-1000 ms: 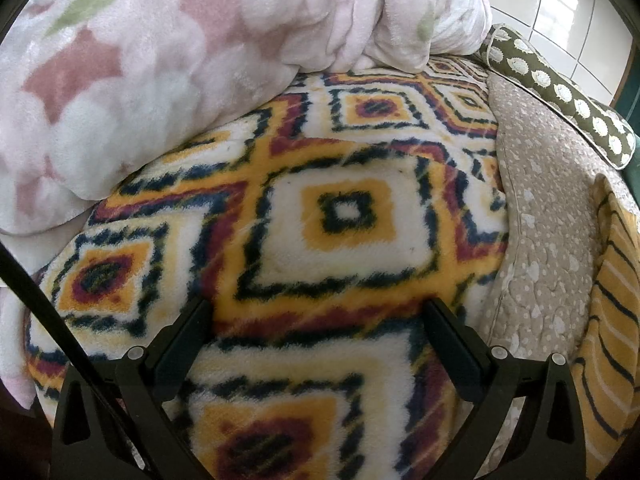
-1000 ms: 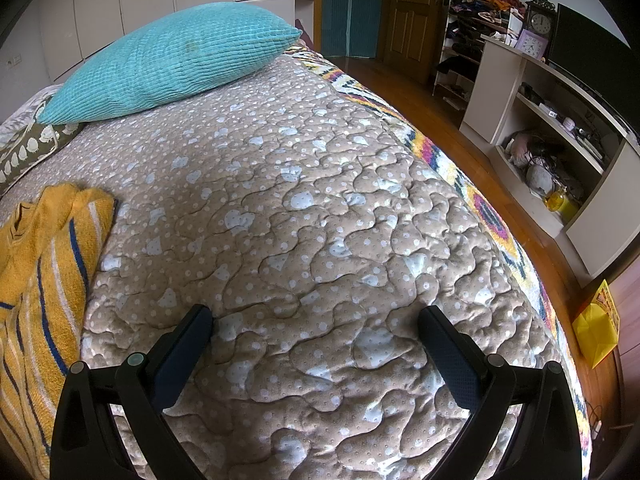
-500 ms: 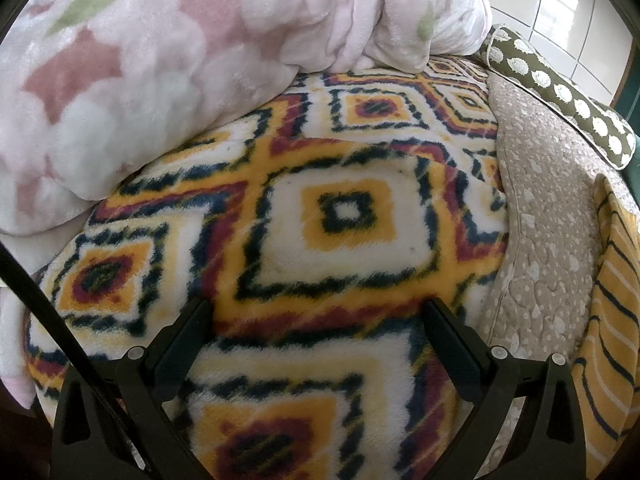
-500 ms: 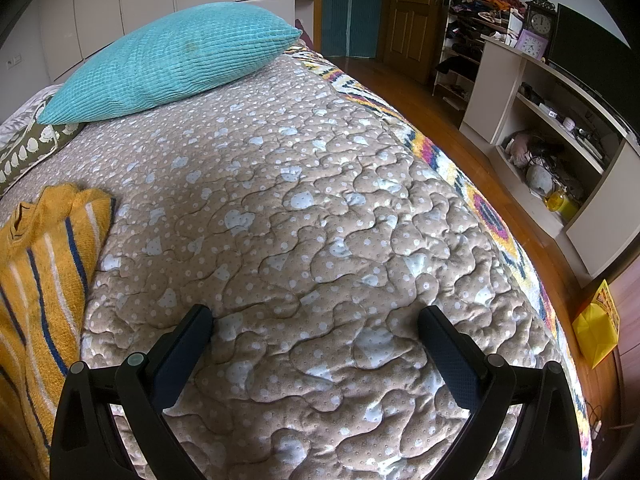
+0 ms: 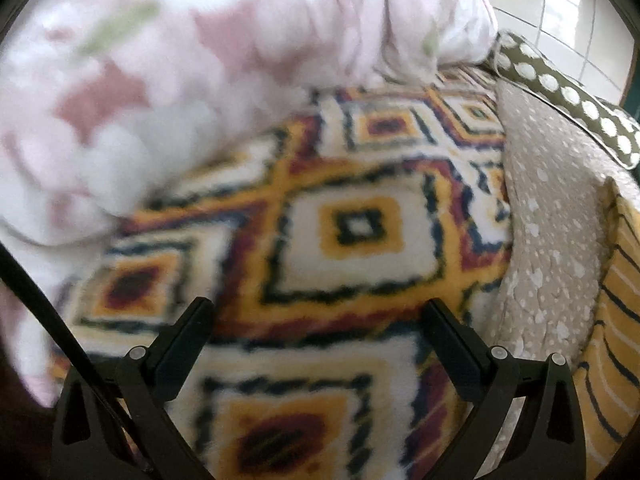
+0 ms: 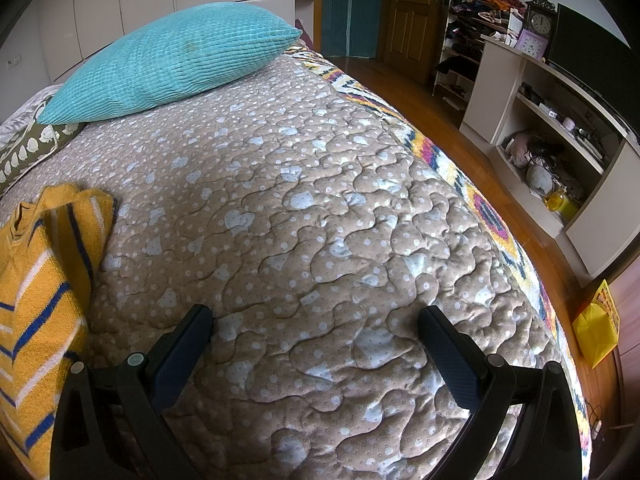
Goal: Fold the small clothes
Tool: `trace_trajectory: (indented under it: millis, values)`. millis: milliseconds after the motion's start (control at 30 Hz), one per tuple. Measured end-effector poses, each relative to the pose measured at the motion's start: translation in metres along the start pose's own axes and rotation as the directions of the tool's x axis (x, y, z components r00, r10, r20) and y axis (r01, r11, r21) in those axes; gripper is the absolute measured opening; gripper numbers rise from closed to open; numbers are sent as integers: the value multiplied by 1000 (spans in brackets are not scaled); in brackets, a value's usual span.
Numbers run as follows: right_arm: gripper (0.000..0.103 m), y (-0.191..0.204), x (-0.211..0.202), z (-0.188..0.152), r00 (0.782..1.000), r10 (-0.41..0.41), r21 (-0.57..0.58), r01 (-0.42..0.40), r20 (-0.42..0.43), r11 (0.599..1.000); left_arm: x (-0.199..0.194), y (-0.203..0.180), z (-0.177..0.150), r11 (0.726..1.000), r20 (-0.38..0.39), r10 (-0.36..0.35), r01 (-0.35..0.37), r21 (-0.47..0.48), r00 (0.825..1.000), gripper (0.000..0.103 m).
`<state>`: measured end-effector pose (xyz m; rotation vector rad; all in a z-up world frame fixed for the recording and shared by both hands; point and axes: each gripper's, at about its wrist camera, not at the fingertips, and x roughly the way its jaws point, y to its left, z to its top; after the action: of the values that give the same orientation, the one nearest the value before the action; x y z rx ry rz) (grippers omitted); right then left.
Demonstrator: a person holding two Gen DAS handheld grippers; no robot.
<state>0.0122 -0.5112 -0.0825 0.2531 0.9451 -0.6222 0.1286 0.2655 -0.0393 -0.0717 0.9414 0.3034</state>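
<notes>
Basically, yellow striped top lies left of right gripper, right of left gripper, long axis running away; both spread wide, empty, right one nearer.

Wooden floor, white shelving

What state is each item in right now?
Left hand-held gripper: open, empty.
Right hand-held gripper: open, empty.
Yellow knit sweater with blue and white stripes: lying on the bed, ungrasped.
Teal textured pillow: resting on the beige quilted bedspread.
</notes>
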Motion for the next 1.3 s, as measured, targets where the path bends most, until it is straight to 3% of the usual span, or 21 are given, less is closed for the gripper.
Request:
trace_trajectory:
  millis: [100, 167, 267, 367, 533, 600, 700, 767, 800, 867, 900, 967, 1000, 1100, 1233, 1300]
  values:
    - [103, 0, 0, 0, 1000, -8, -7, 8, 0, 1000, -44, 0, -1, 997, 133, 64, -69, 29, 989, 103]
    - [103, 1, 0, 0, 1000, -7, -6, 7, 1, 1000, -77, -1, -4, 998, 201, 36, -45, 40, 979, 103]
    - [103, 1, 0, 0, 1000, -8, -7, 8, 1, 1000, -136, -23, -13, 995, 283, -67, 44, 86, 957, 103]
    - [103, 1, 1, -1, 1000, -7, -6, 7, -1, 1000, -172, -69, -24, 970, 302, -209, 159, 184, 930, 103]
    - [103, -3, 4, 1, 999, 37, 8, -37, -24, 999, -178, -170, -49, 885, 197, -401, 322, 338, 895, 103]
    - [103, -14, 1, 5, 993, 115, 31, -114, -37, 993, -168, -213, -67, 839, 134, -459, 380, 390, 878, 103]
    - [103, -45, -7, 6, 970, 243, 135, -242, 8, 961, -148, -263, -97, 795, 55, -471, 396, 460, 881, 103]
    - [103, -71, -12, 3, 947, 317, 215, -322, 59, 922, -130, -287, -115, 785, 25, -430, 360, 503, 902, 103]
    - [103, -92, -13, 0, 925, 368, 286, -380, 99, 879, -121, -293, -122, 784, 7, -411, 350, 514, 912, 103]
    - [103, -130, -10, -2, 906, 404, 421, -418, 127, 805, -106, -293, -127, 784, -32, -395, 355, 508, 918, 103]
    - [103, -146, -10, -2, 900, 411, 466, -428, 143, 774, -102, -292, -125, 787, -52, -408, 380, 487, 912, 103]
    - [103, -181, -14, -5, 910, 366, 543, -411, 196, 732, -99, -290, -125, 791, -64, -416, 396, 466, 907, 103]
    - [103, -202, -21, -7, 920, 304, 574, -392, 247, 719, -98, -288, -126, 791, -70, -417, 400, 464, 906, 103]
    - [103, -245, -46, -6, 924, 137, 616, -343, 357, 710, -99, -288, -129, 792, -70, -409, 392, 468, 910, 103]
    - [103, -279, -85, -9, 879, -17, 620, -323, 477, 715, -98, -288, -128, 793, -71, -408, 391, 467, 910, 103]
    - [103, -297, -102, -7, 864, -21, 594, -329, 504, 734, -97, -287, -127, 793, -73, -409, 394, 465, 910, 103]
